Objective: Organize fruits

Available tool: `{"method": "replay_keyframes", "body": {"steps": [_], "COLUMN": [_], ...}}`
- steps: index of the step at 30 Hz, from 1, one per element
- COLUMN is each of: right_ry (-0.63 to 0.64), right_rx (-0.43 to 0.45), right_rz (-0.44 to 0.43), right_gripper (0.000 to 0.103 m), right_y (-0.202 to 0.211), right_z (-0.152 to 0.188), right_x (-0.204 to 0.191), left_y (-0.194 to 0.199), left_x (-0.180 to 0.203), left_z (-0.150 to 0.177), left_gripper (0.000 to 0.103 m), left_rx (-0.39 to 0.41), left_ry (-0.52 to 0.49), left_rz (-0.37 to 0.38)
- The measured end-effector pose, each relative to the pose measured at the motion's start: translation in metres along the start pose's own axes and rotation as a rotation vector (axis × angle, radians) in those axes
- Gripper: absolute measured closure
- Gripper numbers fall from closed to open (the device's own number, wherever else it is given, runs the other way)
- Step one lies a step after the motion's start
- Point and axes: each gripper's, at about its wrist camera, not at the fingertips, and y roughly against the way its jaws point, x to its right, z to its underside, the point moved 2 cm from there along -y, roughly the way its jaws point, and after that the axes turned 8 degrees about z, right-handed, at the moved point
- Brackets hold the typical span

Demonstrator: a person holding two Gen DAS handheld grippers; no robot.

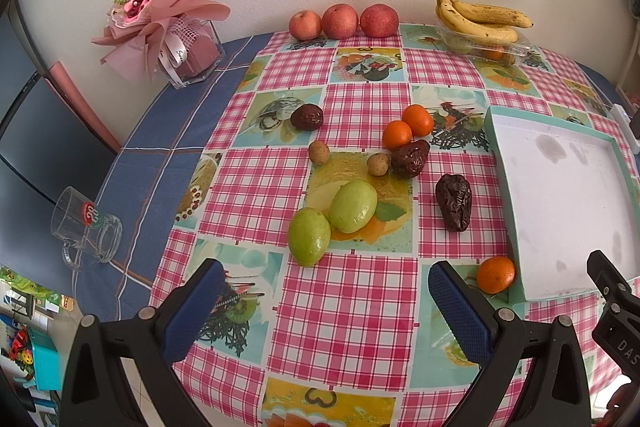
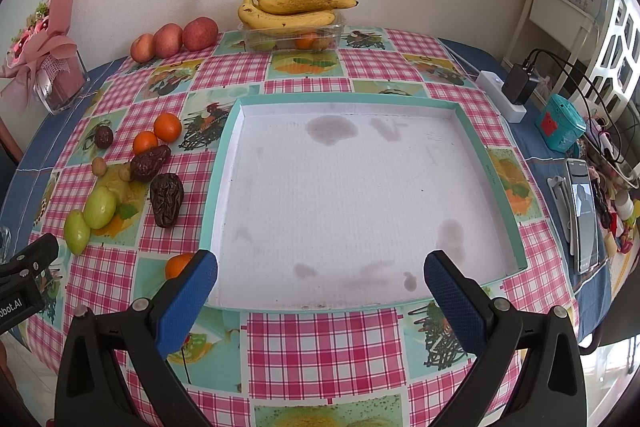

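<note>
My left gripper is open and empty above the checked tablecloth, just in front of two green fruits. Beyond them lie two small brown round fruits, three dark wrinkled dates and two oranges. A third orange sits against the corner of the shallow teal-rimmed tray. My right gripper is open and empty over the near edge of that tray, whose white floor holds nothing. The same fruits lie left of the tray in the right wrist view.
Three apples and bananas on a clear plastic box stand at the back by the wall. A bouquet in a glass vase and a glass mug are at the left. A phone, charger and clutter lie right of the tray.
</note>
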Motion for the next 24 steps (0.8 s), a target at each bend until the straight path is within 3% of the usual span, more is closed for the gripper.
{"method": "replay_keyframes", "body": {"steps": [24], "right_ry": [-0.005], "right_rx": [0.011], "right_rz": [-0.009], "right_gripper": [0.000], "right_y": [0.001], "right_z": [-0.003], "right_x": [0.002], "left_y": [-0.003], "left_x": [-0.012], "left_z": [-0.001], "left_gripper": [0.000], "left_rx": [-0.009], "left_ry": [0.032], "left_rz": [0.007]}}
